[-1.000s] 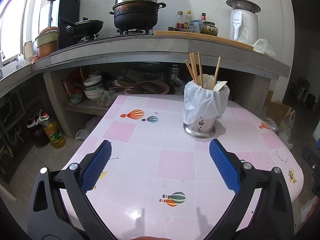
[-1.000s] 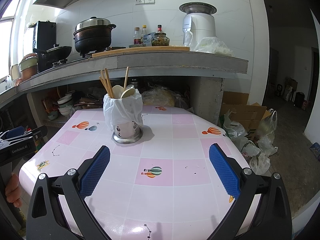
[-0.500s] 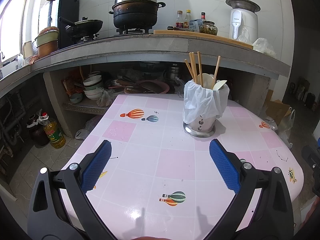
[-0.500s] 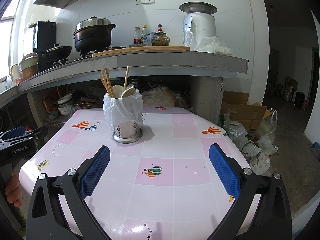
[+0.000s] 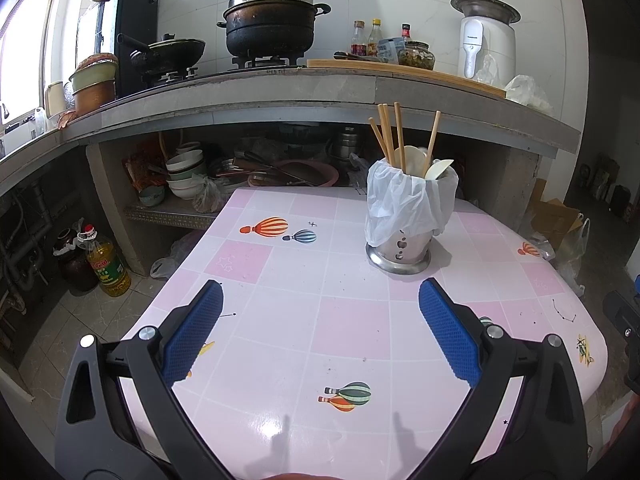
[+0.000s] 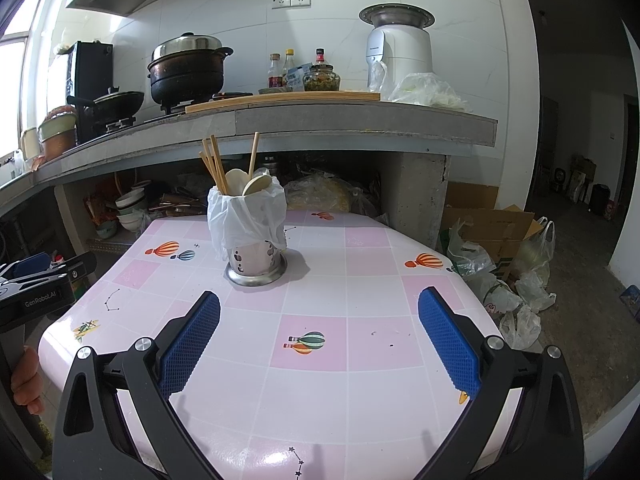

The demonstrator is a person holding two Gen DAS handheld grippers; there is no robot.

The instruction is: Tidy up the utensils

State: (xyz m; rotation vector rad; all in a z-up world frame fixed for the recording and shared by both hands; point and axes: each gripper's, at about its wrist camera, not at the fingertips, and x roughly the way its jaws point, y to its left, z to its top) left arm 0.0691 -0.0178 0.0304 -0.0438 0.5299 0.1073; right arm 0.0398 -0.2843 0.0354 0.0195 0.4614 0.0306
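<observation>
Utensils: my chopsticks [image 5: 387, 132] and pale spoons [image 5: 438, 169] stand together in the steel utensil holder [image 5: 399, 249], their tops poking above its rim.
Utensil holder: upright on the pink tiled bench [image 5: 352, 320]; at about 1 o'clock from my left hand-held gripper, about 11 o'clock from my right one.
Liner: a white plastic bag [image 5: 404, 204] is draped over the holder's mouth and hangs down its sides, leaving the perforated steel base bare.
Left hand-held gripper [image 5: 320, 334]: spread wide, blue pads apart, nothing between them; it hovers over the near part of the bench, well short of the holder.
Right hand-held gripper [image 6: 319, 338]: spread wide too, empty, over the near edge of the bench.
Neighbour in view: from the right wrist camera my left hand-held gripper shows at 9 o'clock, off the bench edge, with my fingers [image 6: 27, 380] below it.
Background: a lidded black pot [image 5: 272, 20] sits on the stove at 12 o'clock, bottles [image 5: 370, 38] and a white appliance [image 5: 486, 44] to its right on the upper counter.
</observation>
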